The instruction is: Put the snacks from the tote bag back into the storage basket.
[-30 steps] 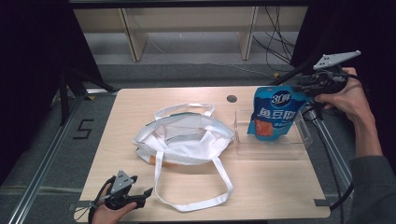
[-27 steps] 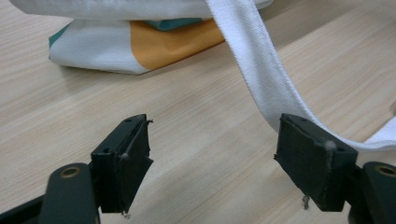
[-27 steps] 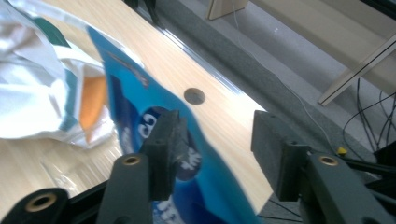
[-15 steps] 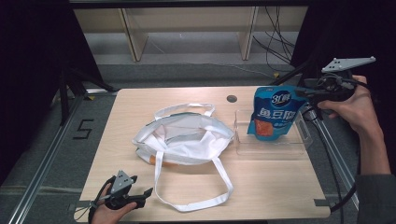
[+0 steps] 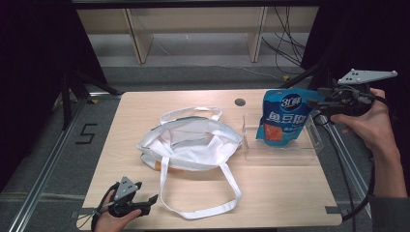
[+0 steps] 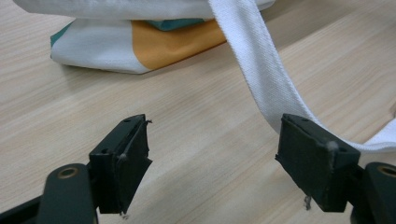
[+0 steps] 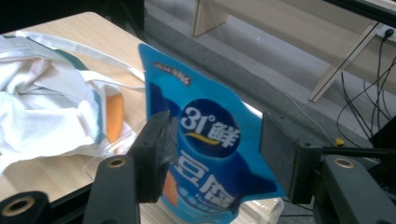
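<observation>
A blue snack pouch (image 5: 283, 118) stands upright in a clear plastic tray (image 5: 309, 150) at the table's right. My right gripper (image 5: 314, 105) hovers level just off the pouch's upper right edge. Its jaws have just been opening and now stand open. In the right gripper view the pouch (image 7: 210, 140) shows in the gap between the jaws, and the pads do not press on it. A white tote bag (image 5: 193, 145) lies mid-table. My left gripper (image 5: 149, 204) rests open at the front left, with the bag's strap (image 6: 261, 65) running past one jaw.
A round hole (image 5: 240, 102) sits in the tabletop behind the tray. The strap loop (image 5: 203, 212) reaches toward the front edge. Wooden shelving and loose cables lie on the floor beyond the table. A "5" mark (image 5: 86, 134) is on the floor at left.
My right gripper has drawn back to the right, off the pouch's upper corner. The pouch stays standing in the tray. The left gripper has not moved.
</observation>
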Demonstrator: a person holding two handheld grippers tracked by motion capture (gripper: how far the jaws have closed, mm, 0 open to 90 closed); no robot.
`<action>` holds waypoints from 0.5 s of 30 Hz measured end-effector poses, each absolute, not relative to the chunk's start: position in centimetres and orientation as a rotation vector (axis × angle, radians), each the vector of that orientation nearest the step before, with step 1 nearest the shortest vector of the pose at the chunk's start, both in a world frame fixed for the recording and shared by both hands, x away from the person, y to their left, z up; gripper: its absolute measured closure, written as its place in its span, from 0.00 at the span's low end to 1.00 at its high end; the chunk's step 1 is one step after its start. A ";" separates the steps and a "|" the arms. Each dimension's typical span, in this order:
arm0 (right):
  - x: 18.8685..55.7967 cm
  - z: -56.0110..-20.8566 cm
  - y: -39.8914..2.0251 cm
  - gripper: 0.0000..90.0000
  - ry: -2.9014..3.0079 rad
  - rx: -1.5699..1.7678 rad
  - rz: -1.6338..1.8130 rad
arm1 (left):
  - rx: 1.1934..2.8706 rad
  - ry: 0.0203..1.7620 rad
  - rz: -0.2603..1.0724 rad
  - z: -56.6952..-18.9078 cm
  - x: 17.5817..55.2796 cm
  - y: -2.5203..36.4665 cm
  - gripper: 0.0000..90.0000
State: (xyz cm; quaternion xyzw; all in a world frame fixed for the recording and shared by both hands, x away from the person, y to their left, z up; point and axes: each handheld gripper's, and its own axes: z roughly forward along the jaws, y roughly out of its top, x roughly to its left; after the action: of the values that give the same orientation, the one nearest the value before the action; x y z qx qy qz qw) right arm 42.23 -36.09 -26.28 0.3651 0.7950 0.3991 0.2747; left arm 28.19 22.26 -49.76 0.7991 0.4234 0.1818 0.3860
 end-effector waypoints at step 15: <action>38.6 -28.9 -34.4 0.47 2.118 0.988 1.120 | 2.022 1.085 0.465 -49.8 28.1 22.2 0.26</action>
State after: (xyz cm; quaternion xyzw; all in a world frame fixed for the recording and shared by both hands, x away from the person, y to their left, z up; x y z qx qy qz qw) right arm 38.63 -34.41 -28.93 0.3670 0.7866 0.4158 0.2715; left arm 28.13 22.19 -49.77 0.7955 0.4266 0.1830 0.3895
